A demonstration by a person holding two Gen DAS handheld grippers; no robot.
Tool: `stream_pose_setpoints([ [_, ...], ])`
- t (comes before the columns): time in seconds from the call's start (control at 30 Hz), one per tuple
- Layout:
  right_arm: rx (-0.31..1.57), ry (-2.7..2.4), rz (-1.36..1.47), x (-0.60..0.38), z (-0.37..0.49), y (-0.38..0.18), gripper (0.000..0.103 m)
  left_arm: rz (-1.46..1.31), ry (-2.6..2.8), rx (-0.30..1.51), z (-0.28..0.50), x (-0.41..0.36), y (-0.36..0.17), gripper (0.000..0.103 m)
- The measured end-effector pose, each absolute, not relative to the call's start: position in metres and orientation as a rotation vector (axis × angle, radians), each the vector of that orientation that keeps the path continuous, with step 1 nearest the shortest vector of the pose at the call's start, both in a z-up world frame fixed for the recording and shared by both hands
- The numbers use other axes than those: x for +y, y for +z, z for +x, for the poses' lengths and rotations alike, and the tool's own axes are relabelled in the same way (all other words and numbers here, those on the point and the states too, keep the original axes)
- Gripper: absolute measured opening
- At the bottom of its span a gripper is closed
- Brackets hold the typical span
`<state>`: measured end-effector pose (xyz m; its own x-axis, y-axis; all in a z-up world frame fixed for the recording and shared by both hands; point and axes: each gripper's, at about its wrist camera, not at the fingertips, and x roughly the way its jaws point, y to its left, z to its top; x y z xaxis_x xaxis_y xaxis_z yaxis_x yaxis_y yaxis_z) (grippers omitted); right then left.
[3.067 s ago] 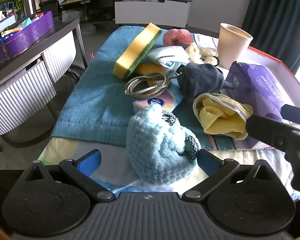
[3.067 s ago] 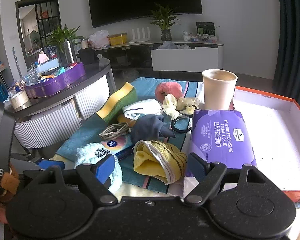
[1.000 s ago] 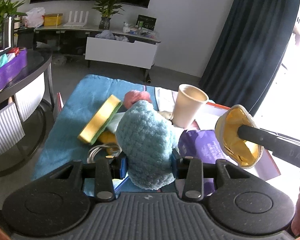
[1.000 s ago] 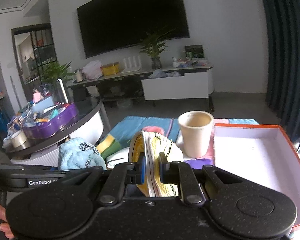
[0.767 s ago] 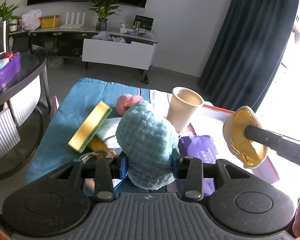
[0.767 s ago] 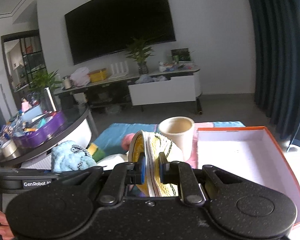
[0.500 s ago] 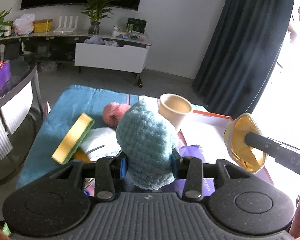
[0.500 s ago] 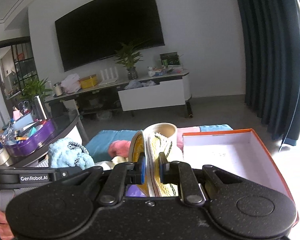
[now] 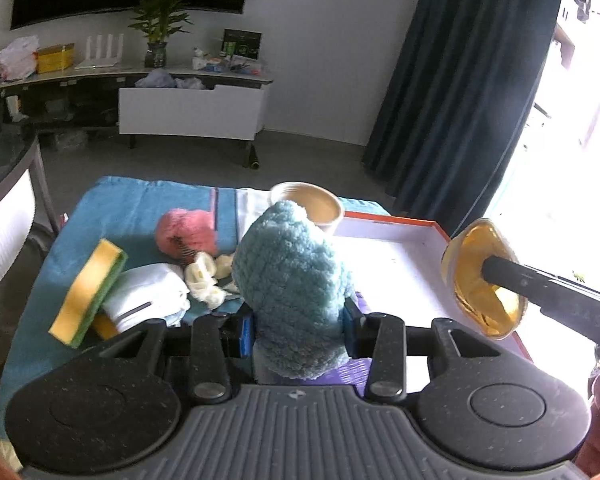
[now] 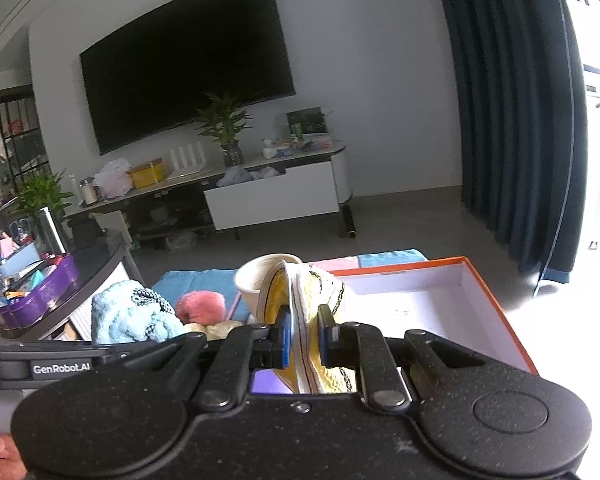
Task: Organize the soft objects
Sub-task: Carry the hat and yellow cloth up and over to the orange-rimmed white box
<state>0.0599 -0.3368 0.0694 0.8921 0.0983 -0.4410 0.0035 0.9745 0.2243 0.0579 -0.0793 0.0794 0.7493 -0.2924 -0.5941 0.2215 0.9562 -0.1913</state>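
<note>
On the blue cloth (image 9: 112, 208) lie a sponge (image 9: 88, 292) and pink puff (image 9: 186, 232). The left gripper (image 9: 298, 326) clamps a blue crocheted hat (image 9: 294, 280), held aloft. Rightward, the right gripper (image 10: 303, 338) pinches a yellow cloth (image 10: 306, 292) beside the orange-rimmed box (image 10: 496, 308).

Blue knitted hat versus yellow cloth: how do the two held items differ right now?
The blue knitted hat is a bulky, fuzzy lump that keeps the left tongs fairly wide apart. The yellow cloth is thin and folded, with white edging and dark stitching, and the right tongs are nearly closed on it. The hat hangs over the purple packet; the cloth is over the box. Both are soft, lifted and gripped.
</note>
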Motion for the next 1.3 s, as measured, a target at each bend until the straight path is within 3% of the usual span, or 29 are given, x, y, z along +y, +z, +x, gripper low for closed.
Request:
stream_pose_setpoints([
  [1.3,0.597,-0.079,0.176,-0.428,0.137,0.042,0.016,-0.014,-0.38,0.774,0.118,-0.2,0.058,0.042],
])
